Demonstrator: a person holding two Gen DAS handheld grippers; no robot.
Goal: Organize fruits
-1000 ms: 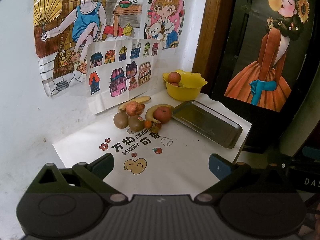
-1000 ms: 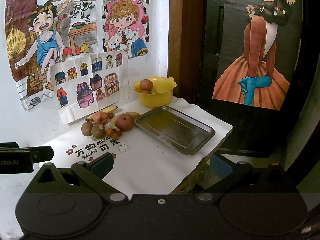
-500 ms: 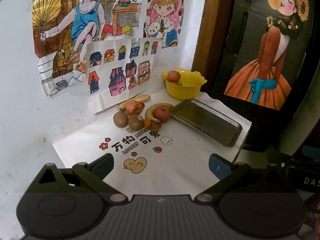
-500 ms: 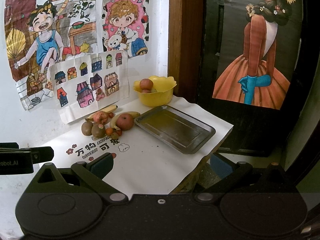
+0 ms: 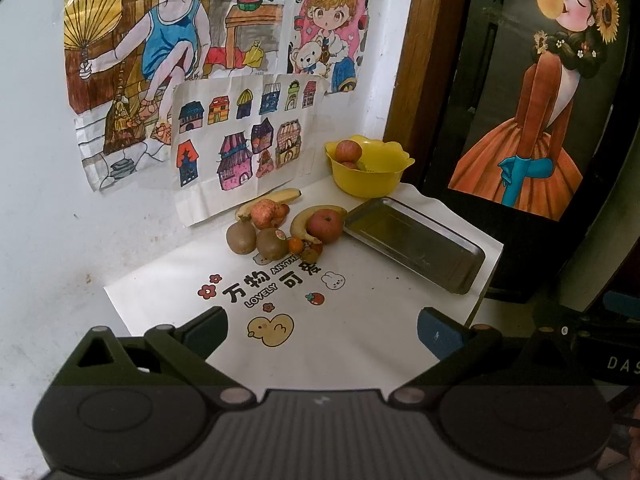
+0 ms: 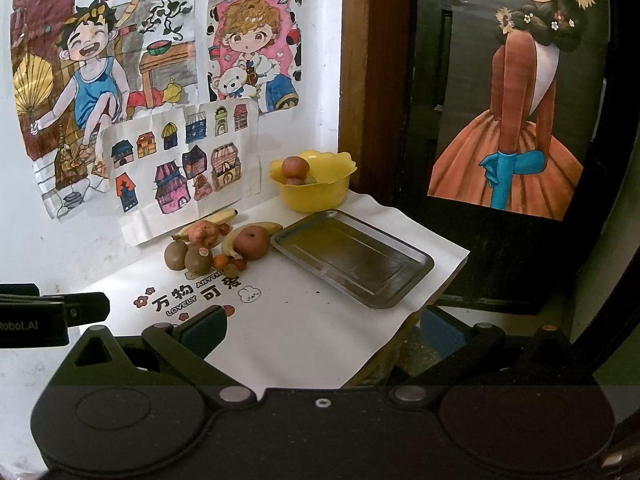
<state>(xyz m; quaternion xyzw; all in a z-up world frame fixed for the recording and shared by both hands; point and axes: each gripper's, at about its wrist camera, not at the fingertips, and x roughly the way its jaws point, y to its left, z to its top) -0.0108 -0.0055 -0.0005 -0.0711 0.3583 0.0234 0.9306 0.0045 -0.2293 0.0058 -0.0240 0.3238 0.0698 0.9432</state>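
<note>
Most of the sorting looks undone: the metal tray (image 5: 416,242) lies bare, while the yellow bowl (image 5: 370,172) at the back corner holds only a reddish apple (image 5: 348,150) and what seem to be a couple of smaller fruits beneath it. The loose pile (image 5: 280,228) sits near the wall on the white printed paper mat (image 5: 360,320), just beside the tray's near-left edge. It includes two fuzzy brown kiwis (image 5: 256,238), touching side by side, a red apple (image 5: 326,226) resting against a curved banana (image 5: 304,222), a second banana (image 5: 280,198) behind a lumpy pinkish fruit (image 5: 266,213), and a few small round orange and brownish fruits (image 5: 304,250) at the front. The tray is thin, rectangular, dull steel with a raised rim; the bowl is glossy plastic with a scalloped edge. The left gripper (image 5: 322,330) and the right gripper (image 6: 322,328) both hover over the near edge of the mat, well apart from the fruit, their blue-padded fingers (image 5: 206,330) spread wide and holding nothing. I judge that every loose fruit has yet to be picked and placed.
</note>
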